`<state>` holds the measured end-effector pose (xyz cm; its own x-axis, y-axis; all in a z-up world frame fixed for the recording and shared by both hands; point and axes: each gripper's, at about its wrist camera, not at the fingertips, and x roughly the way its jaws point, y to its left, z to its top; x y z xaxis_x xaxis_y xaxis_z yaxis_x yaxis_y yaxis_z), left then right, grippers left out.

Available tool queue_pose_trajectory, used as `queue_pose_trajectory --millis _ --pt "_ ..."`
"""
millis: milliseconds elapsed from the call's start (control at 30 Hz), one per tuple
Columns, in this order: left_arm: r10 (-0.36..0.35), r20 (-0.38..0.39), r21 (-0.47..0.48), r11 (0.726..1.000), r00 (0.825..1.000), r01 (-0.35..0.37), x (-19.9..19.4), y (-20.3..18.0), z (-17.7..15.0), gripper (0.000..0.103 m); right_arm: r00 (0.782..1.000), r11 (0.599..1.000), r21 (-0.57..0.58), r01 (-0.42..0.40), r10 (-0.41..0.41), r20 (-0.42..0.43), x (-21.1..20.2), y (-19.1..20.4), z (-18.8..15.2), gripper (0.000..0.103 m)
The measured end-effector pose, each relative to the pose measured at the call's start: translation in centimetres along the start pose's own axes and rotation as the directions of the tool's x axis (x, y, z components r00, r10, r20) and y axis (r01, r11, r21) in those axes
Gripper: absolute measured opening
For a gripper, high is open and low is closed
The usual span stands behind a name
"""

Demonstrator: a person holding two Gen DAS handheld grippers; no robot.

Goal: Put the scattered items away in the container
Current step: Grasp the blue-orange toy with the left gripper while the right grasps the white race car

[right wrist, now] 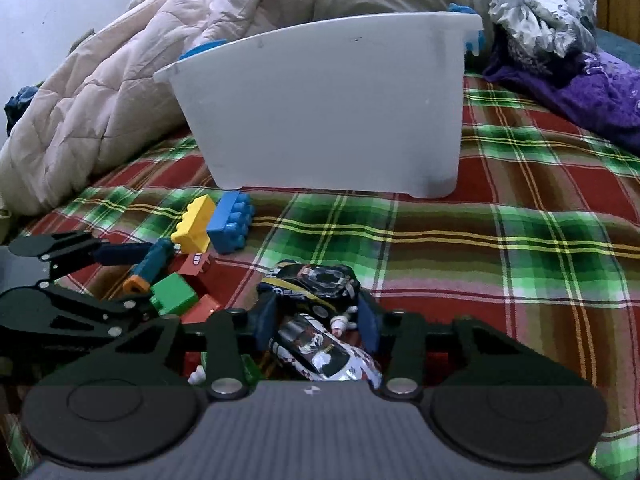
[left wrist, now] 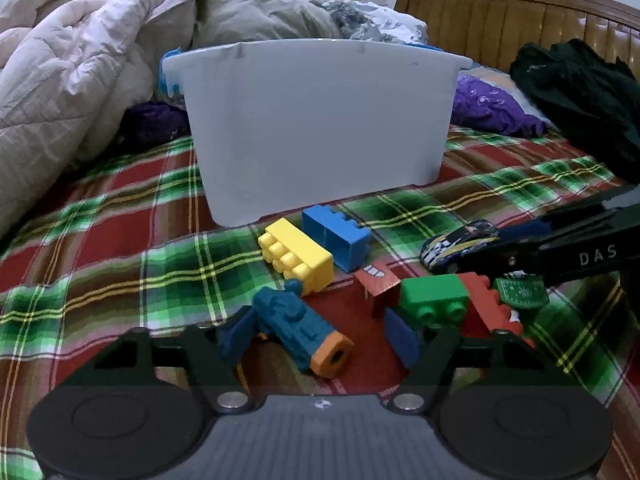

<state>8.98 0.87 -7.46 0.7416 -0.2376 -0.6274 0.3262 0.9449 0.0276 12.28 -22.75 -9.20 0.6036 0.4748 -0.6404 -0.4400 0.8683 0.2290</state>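
A white tub (left wrist: 320, 128) stands on the plaid bedspread with toys lying in front of it. My left gripper (left wrist: 320, 336) is open around a teal toy gun with an orange muzzle (left wrist: 304, 328). The left pad lies beside the gun and the right pad stands clear of it. My right gripper (right wrist: 316, 320) is shut on a dark toy car (right wrist: 316, 284), with a pad on each flank. A white toy car (right wrist: 328, 356) lies closer in, between the fingers. A yellow block (left wrist: 296, 256), blue block (left wrist: 336, 236), green block (left wrist: 434, 300) and red block (left wrist: 480, 312) lie nearby.
A rumpled quilt (left wrist: 80, 60) is heaped to the left of the tub and behind it. A purple cloth (left wrist: 492, 108) and dark clothing (left wrist: 580, 92) lie to the right, in front of a wooden headboard (left wrist: 500, 12). Bare plaid bedspread (right wrist: 500, 240) stretches right of the cars.
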Motion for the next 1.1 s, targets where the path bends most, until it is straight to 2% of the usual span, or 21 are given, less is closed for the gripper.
queue_pose_trajectory --millis 133,300,533,600,633,667,800,933,1033,1100 --pt "-0.003 0.003 0.03 1.0 1.0 0.003 -0.2 -0.4 0.2 0.055 1.0 0.999 0.032 -0.02 0.02 -0.002 -0.2 -0.4 0.0 0.04" --pt "-0.013 0.013 0.058 0.998 1.0 0.013 -0.7 -0.8 0.1 0.041 1.0 0.999 0.044 -0.03 0.03 0.003 -0.2 -0.5 0.2 0.028" --pt "-0.014 0.004 0.063 0.998 1.0 0.014 -0.9 -0.7 0.0 0.039 1.0 1.0 -0.014 0.002 -0.002 -0.019 0.0 0.1 0.1 0.028" --pt "-0.01 0.006 0.074 0.997 1.0 0.009 -1.1 -0.8 0.0 0.039 0.999 0.999 -0.046 0.004 -0.005 -0.036 -0.6 0.5 -0.2 0.046" --pt "-0.008 0.008 0.078 0.997 1.0 0.008 -1.2 -0.8 -0.1 0.039 0.999 0.998 -0.057 -0.008 0.006 -0.033 -1.1 0.5 -0.3 0.065" --pt "-0.01 0.009 0.079 0.997 1.0 0.009 -1.3 -0.8 -0.2 0.039 0.999 0.997 -0.077 -0.02 0.018 -0.032 -1.5 0.5 -0.5 0.073" --pt "-0.012 0.005 0.068 0.998 1.0 0.011 -1.2 -0.5 -0.5 0.04 0.999 0.989 -0.144 -0.021 0.015 -0.043 -1.8 0.3 -0.9 0.067" --pt "-0.01 0.007 0.07 0.998 1.0 0.01 -1.4 -0.7 -0.7 0.04 0.999 0.987 -0.153 -0.046 0.043 -0.028 -1.8 -0.8 -0.6 0.056" --pt "-0.011 0.006 0.073 0.997 1.0 0.011 -1.5 -0.6 -0.8 0.04 0.999 0.978 -0.202 -0.053 0.054 -0.003 -1.9 -1.1 -0.6 0.054" --pt "-0.012 0.005 0.071 0.997 1.0 0.011 -1.3 -0.6 -0.7 0.04 0.998 0.972 -0.228 -0.063 0.062 -0.012 -1.4 -1.1 -0.6 0.049"
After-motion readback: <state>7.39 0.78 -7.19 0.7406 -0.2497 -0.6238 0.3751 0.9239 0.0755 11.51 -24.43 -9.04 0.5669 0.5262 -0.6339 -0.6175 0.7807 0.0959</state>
